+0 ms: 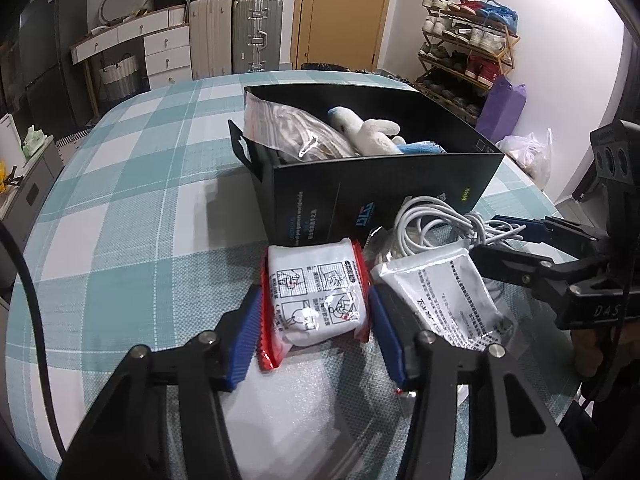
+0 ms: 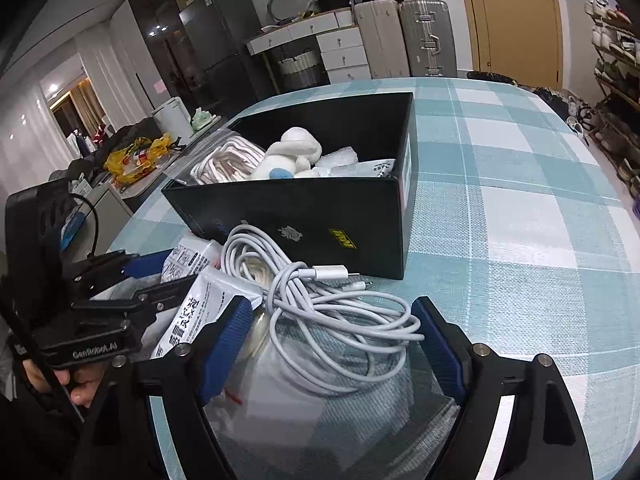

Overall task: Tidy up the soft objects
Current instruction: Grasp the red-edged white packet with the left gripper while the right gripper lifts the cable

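A white pack (image 1: pixel 316 292) with red sealed ends and printed diagrams is lying on the worktop (image 1: pixel 132 208), just in front of the black box (image 1: pixel 372 188), and the left gripper (image 1: pixel 316 320) is clamping it: both blue fingers (image 1: pixel 244 344) are pressing against its red ends. In the right wrist view that gripper (image 2: pixel 132 276) is showing at the left edge with a hand (image 2: pixel 80 388) under it, and the pack (image 2: pixel 192 258) is peeking out beside it. Just to the pack's right, a silver pouch (image 1: pixel 440 296) with black print is lying tilted, its upper corner touching a coil of white cable (image 1: pixel 436 220) that is resting against the box's front wall. The right gripper (image 2: pixel 332 340) is pointing down over that cable (image 2: pixel 328 304), its fingers (image 2: pixel 228 344) standing wide on either side of the coil, the pads not pressing on it; the left finger is sitting just beside the pouch (image 2: pixel 200 320). In the left wrist view the right gripper (image 1: pixel 500 236) is reaching in from the right above the pouch. Inside the open box (image 2: pixel 320 216) a white plush toy (image 2: pixel 292 152) with blue patches is lying beside a clear zip bag (image 1: pixel 288 128) holding something striped, with more white packets (image 2: pixel 360 166) next to it. The worktop is wearing a teal and white checked cloth. Beyond it, suitcases (image 1: pixel 236 36), white drawers (image 1: pixel 164 52), a yellow door (image 1: pixel 344 12) and a shoe rack (image 1: pixel 468 44) are standing along the far wall.
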A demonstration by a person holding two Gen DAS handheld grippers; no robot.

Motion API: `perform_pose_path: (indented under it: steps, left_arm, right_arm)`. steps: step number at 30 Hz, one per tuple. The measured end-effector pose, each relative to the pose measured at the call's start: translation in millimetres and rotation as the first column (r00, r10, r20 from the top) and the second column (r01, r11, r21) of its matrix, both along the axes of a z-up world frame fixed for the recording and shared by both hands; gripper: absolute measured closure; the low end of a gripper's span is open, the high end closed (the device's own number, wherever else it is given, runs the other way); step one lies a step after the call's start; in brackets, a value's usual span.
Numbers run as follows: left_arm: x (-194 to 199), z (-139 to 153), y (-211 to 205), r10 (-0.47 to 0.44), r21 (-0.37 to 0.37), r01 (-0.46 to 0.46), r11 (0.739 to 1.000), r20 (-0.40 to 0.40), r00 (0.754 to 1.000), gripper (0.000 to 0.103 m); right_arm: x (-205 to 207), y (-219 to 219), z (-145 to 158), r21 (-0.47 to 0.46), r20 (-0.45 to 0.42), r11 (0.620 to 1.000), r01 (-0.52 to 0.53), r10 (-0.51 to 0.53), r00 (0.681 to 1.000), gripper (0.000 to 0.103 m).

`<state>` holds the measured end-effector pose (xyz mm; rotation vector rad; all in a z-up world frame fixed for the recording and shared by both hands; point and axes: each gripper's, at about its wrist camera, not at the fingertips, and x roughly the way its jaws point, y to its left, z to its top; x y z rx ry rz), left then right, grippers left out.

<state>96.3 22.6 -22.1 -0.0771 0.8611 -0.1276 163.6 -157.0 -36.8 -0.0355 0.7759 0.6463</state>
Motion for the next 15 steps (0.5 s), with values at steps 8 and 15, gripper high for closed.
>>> perform_pose_path:
  steps: [8,15]
  left_arm:
    - [0.7,-1.0,2.5,0.002,-0.008,-0.002,1.000,-0.001,1.000,0.051]
    - [1.4,-1.2,2.4,0.004,-0.012,-0.004,1.000,-0.001,1.000,0.051]
  right_arm:
    - [5.6,-10.2,3.0,0.031,-0.018,0.999,0.019,-0.018,1.000,0.020]
    - [10.7,-7.1,-0.3,0.053,-0.045,0.997,0.063,-0.060,0.997,0.020]
